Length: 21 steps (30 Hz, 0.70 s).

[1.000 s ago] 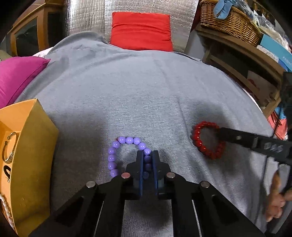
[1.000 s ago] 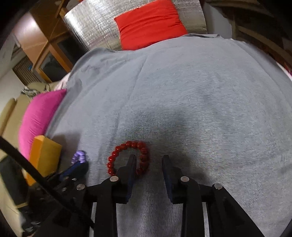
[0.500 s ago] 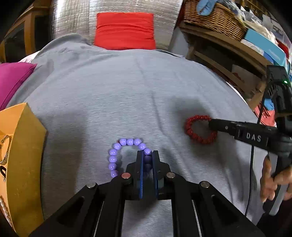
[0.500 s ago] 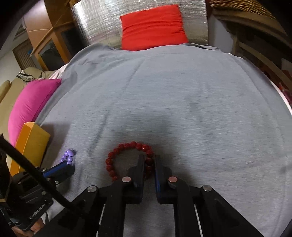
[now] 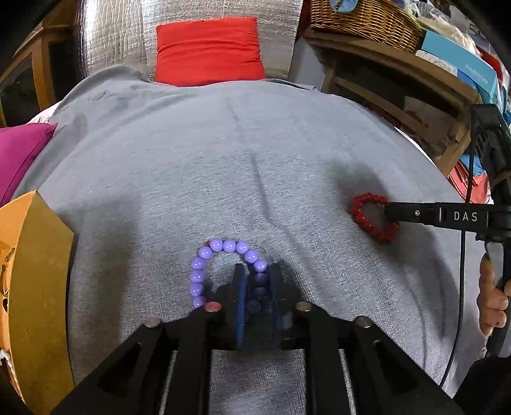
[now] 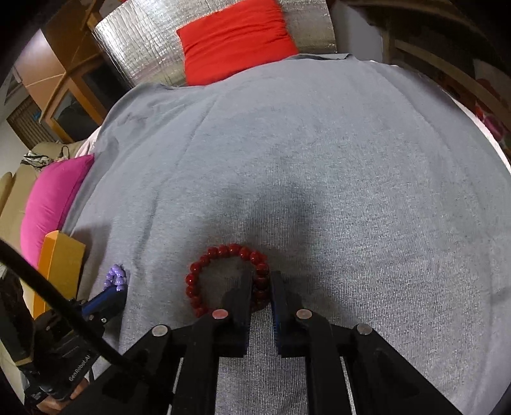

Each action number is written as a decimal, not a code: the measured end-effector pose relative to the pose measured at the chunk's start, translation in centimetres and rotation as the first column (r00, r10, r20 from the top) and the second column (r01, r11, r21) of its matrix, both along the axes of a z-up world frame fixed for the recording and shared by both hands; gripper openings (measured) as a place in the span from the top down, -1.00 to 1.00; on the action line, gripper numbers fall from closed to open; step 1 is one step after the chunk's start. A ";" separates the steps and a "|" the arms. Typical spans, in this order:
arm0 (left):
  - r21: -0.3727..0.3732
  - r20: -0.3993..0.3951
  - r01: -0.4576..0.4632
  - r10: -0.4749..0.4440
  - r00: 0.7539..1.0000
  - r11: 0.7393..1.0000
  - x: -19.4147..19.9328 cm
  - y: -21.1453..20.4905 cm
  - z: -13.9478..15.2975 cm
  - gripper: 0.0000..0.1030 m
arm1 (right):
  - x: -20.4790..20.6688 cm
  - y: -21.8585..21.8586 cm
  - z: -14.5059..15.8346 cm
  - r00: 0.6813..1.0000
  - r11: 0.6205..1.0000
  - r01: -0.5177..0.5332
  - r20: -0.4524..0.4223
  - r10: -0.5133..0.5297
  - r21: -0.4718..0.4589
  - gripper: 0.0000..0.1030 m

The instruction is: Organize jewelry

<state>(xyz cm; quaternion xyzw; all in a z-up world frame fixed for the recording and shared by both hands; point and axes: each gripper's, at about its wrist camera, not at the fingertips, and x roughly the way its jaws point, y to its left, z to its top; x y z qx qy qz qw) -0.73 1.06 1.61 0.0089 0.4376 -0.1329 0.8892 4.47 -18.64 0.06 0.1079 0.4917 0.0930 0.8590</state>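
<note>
Since the earlier frame, both bracelets have risen slightly off the grey blanket (image 5: pixel 255 159). Left gripper (image 5: pixel 257 281) clamps one purple bead bracelet (image 5: pixel 223 247); right gripper (image 6: pixel 259 284) clamps one red bead bracelet (image 6: pixel 207 265). One orange box (image 5: pixel 38 274) sits left.

A lived-in home: cushions (image 5: pixel 209 51), wicker basket (image 5: pixel 364 19) on wooden shelving (image 5: pixel 392 73), wooden cabinet (image 6: pixel 67 95).
</note>
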 end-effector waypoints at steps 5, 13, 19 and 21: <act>0.006 -0.011 -0.035 0.036 0.999 0.999 0.1 0.9 -0.2 0.08 | 0.0 0.1 -0.2 1.000 1.000 -0.006 0.006 0.006 -0.007 0.46; 0.003 -0.002 -0.011 0.011 1.000 1.000 -0.3 0.7 -0.3 0.24 | -0.5 1.6 -0.2 0.996 0.994 -0.038 0.072 0.045 -0.100 0.73; -0.012 -0.003 0.005 -0.005 1.000 1.000 -0.5 0.5 -0.1 0.81 | -0.8 2.2 0.3 0.994 0.995 -0.047 0.094 0.056 -0.092 0.79; -0.022 -0.002 -0.008 0.008 1.000 1.000 -0.4 0.9 0.1 0.82 | -1.1 2.3 0.7 0.992 0.995 -0.048 0.112 0.057 -0.083 0.79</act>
